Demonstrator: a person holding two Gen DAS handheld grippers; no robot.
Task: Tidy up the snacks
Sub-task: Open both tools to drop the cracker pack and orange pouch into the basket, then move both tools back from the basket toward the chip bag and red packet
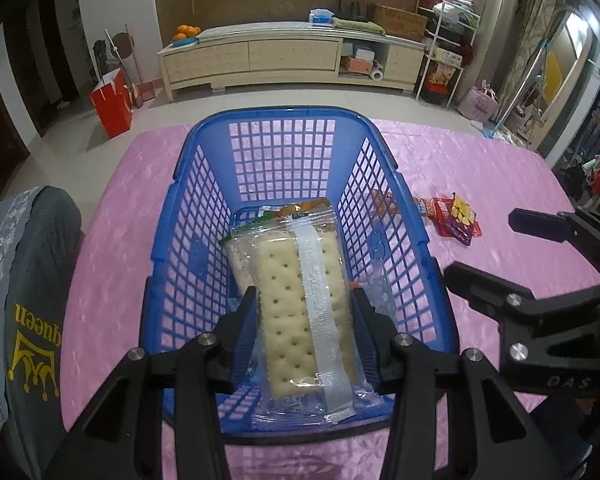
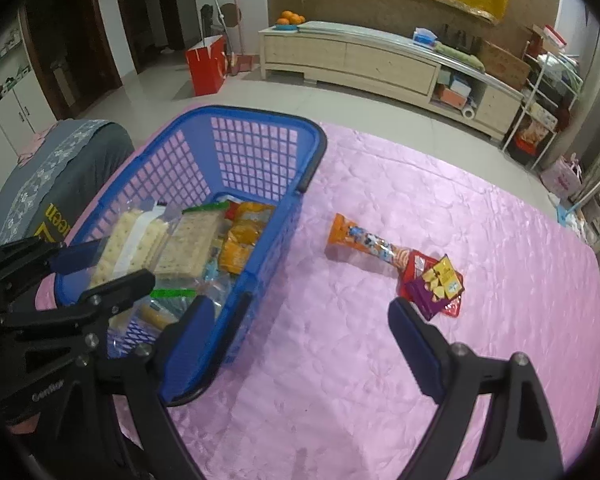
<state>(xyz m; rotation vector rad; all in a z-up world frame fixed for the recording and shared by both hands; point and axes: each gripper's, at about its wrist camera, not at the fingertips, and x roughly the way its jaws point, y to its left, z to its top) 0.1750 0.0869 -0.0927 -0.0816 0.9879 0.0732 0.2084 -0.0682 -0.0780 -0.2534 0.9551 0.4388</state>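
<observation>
At the far left a grey cushion [image 1: 28, 280] with a lace band and yellow crown print rests at the edge of the table [image 1: 112, 240], which is covered in a pink cloth. Just beside it, on the cloth, stands the blue basket [image 1: 204, 184], a plastic one with lattice walls. The left tool [image 1: 304, 320] is held over the near end of the basket, pointing down into it, and its two blue-padded fingers [image 1: 246, 332] are closed on the long sides of a clear-wrapped cracker packet [image 1: 300, 300], which hangs lengthwise above the basket floor with its white seal strip facing up. Under and behind that packet lie more snacks in the basket: another cracker packet with a green edge [image 2: 192, 240] and several orange packets [image 2: 240, 240] toward the far wall, plus some clear wrappers near the front that are too crumpled to identify. To the right of the basket, apart from it on the bare cloth, lies a long orange tube snack [image 2: 360, 240] with cartoon printing, and touching its far end is a small heap made of a red packet [image 2: 416, 268], a purple packet [image 2: 426, 298] and a yellow packet [image 2: 444, 276] on top. The right tool [image 2: 300, 336] hovers above the table between the basket's near corner and that heap, its fingers spread wide apart with nothing between them; its left finger [image 2: 188, 340] stands just in front of the basket wall and the right finger [image 2: 416, 344] points near the purple packet.
</observation>
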